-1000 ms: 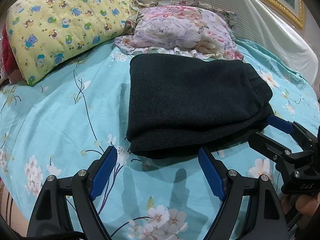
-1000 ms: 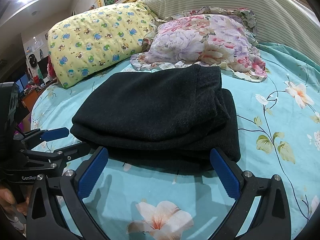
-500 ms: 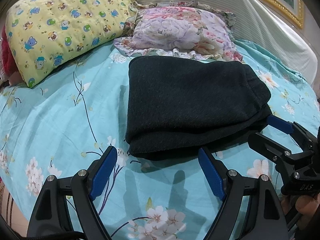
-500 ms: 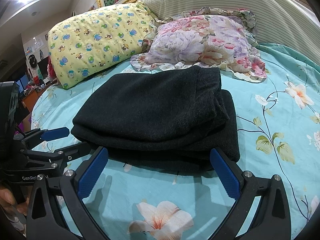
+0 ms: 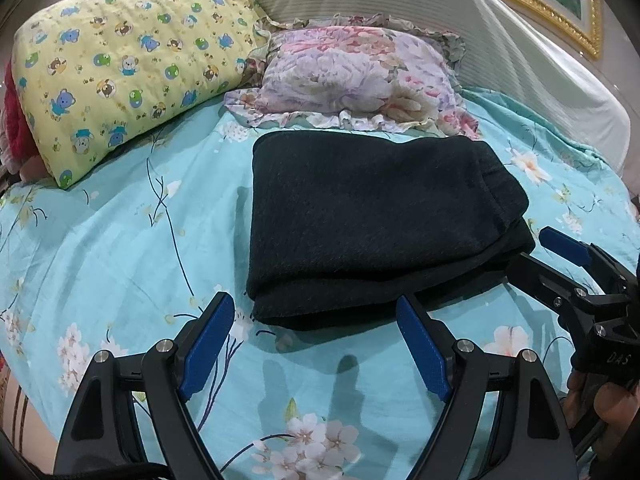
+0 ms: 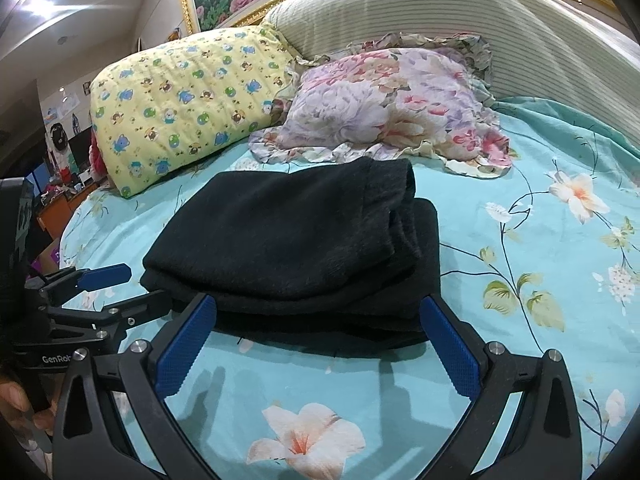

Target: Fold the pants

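Resting folded on the bed (image 5: 100, 240), the black pants (image 5: 372, 224) lie just ahead of both wide, empty jaws; left gripper (image 5: 316, 344) and right gripper (image 6: 316, 344) have barely shifted, suggesting folding is finished.
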A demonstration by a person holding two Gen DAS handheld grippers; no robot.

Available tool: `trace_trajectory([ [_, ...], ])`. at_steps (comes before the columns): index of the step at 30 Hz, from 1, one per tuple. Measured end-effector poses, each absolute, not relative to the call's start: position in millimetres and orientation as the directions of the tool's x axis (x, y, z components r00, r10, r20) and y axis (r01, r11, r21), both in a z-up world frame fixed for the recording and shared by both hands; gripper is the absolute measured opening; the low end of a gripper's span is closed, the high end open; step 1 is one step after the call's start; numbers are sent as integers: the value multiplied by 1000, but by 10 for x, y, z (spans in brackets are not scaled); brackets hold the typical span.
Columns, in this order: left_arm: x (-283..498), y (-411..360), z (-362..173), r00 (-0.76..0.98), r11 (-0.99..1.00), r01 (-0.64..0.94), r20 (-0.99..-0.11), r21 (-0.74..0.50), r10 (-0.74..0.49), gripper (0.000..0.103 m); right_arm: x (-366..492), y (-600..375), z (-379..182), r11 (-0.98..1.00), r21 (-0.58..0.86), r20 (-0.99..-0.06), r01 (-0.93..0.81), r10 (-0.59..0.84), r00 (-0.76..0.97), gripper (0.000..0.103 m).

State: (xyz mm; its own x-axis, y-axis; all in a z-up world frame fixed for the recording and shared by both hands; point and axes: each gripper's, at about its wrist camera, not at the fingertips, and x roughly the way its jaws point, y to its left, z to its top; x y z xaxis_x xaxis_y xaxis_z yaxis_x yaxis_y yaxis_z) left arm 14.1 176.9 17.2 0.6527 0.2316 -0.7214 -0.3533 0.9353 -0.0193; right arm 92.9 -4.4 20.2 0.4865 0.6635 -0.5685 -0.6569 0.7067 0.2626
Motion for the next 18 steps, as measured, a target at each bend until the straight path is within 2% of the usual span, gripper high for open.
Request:
trace_trajectory([
  [18, 146, 1774, 250, 665, 938, -347, -709, -15, 235, 84, 915, -50, 310, 706, 266, -538, -657, 674, 506, 102],
])
